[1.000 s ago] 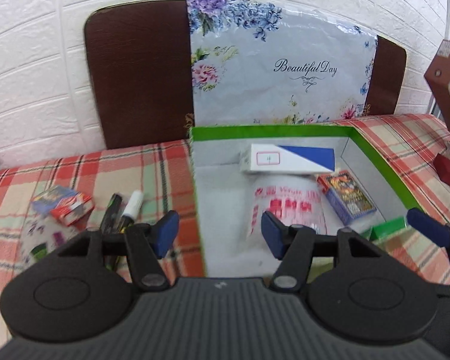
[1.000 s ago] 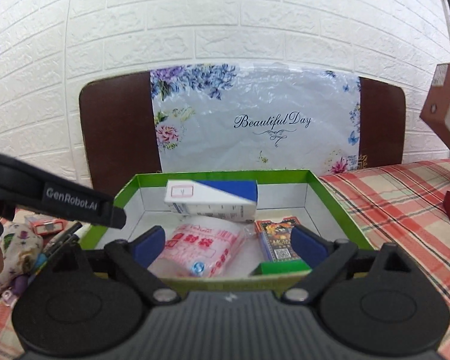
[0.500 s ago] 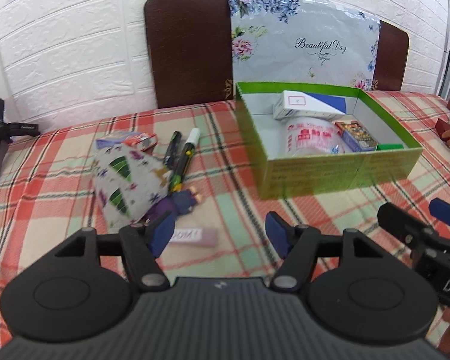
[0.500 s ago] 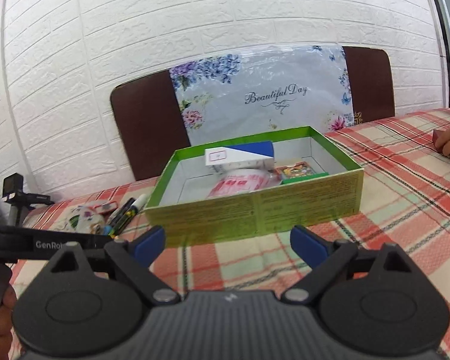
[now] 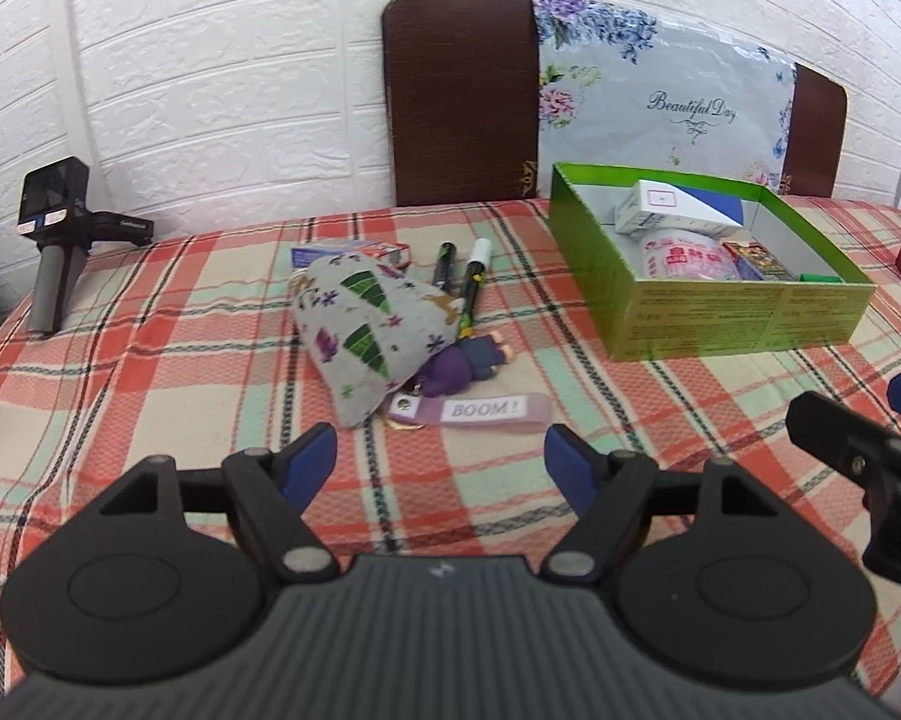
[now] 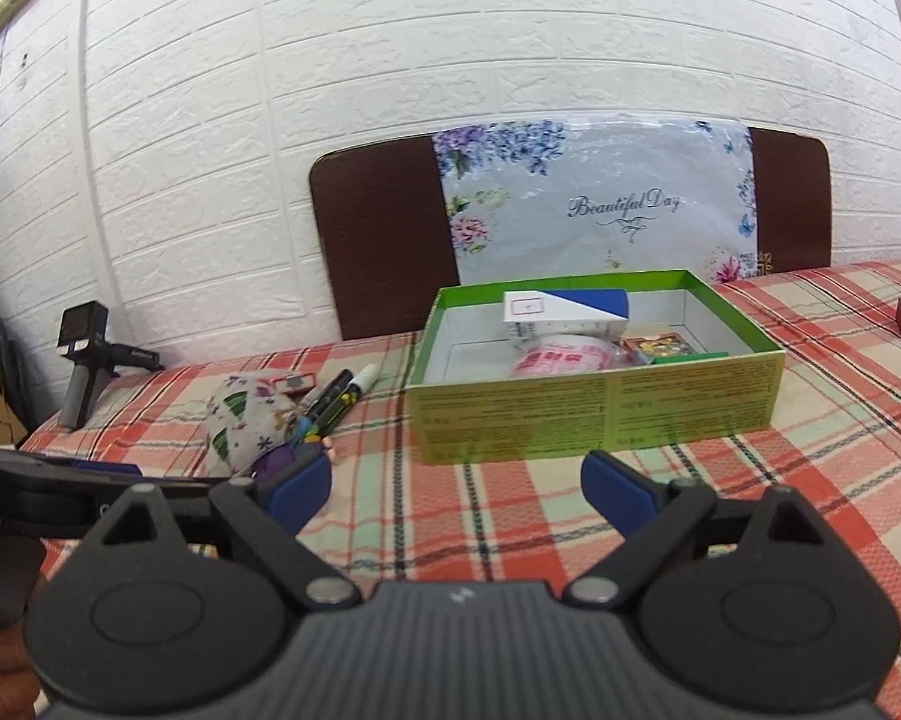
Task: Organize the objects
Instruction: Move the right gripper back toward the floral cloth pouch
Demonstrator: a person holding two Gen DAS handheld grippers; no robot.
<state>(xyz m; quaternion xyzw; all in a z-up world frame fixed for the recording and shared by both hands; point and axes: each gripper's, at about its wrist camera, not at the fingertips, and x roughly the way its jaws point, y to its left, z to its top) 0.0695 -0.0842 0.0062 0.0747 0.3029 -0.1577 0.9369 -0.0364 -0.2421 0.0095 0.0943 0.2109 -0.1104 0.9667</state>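
Far left, a black camera stand [image 5: 54, 240] is seen on the plaid cloth [image 5: 180, 360]. Centre: patterned pouch [image 5: 369, 324], two markers [image 5: 459, 282], purple doll keychain [image 5: 468, 384], all outside the green box [image 5: 720, 324] at right. Left gripper [image 5: 441, 471]: jaws opening, nothing between. Right gripper [image 6: 456, 489]: spread wide, empty.

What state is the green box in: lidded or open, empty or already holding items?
Open and partly filled. The green box has no lid on it, and a white-and-blue carton, a pink-printed packet and a small colourful pack lie inside.
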